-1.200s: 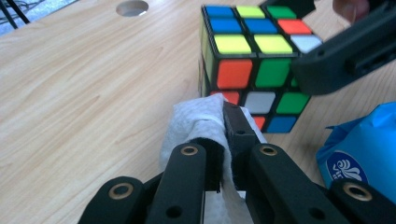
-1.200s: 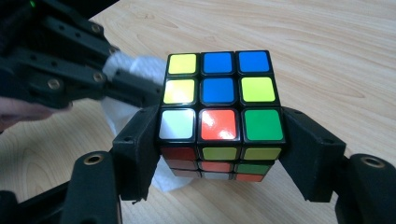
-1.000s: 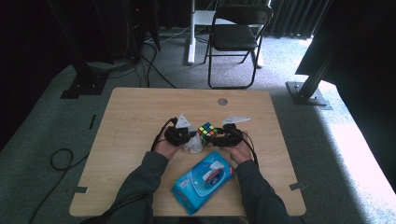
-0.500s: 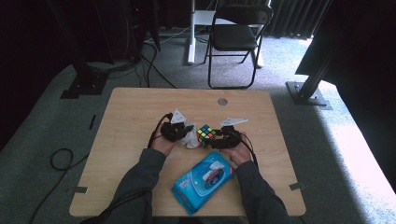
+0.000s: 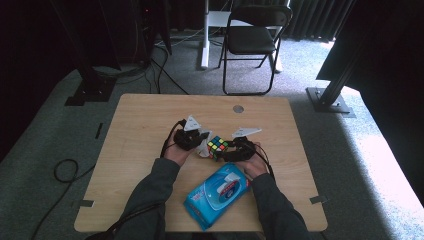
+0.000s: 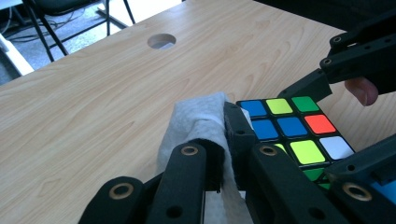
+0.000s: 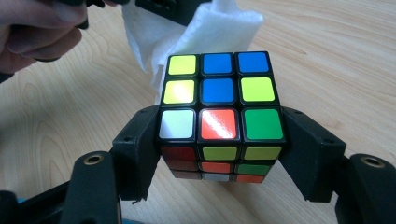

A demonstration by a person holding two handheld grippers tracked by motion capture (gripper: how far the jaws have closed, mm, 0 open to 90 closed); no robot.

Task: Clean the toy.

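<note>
My right claw (image 7: pixel 219 140) is clamped on the puzzle cube (image 7: pixel 218 100), a jaw on each side of it, holding it near the centre of the table (image 5: pixel 140 125). My left claw (image 6: pixel 224 140) is clenched tight on a white wipe (image 6: pixel 196 121), which sits at the cube's 9 o'clock from above, pressed against its side. Since a second ago both hands have barely shifted; the wipe looks to have closed up against the cube, though from above that is hard to tell. I judge that I am cleaning the cube's side, one face among several. The blue wipes pack (image 5: pixel 218 194) lies at 6 o'clock; its flap seems shut.
</note>
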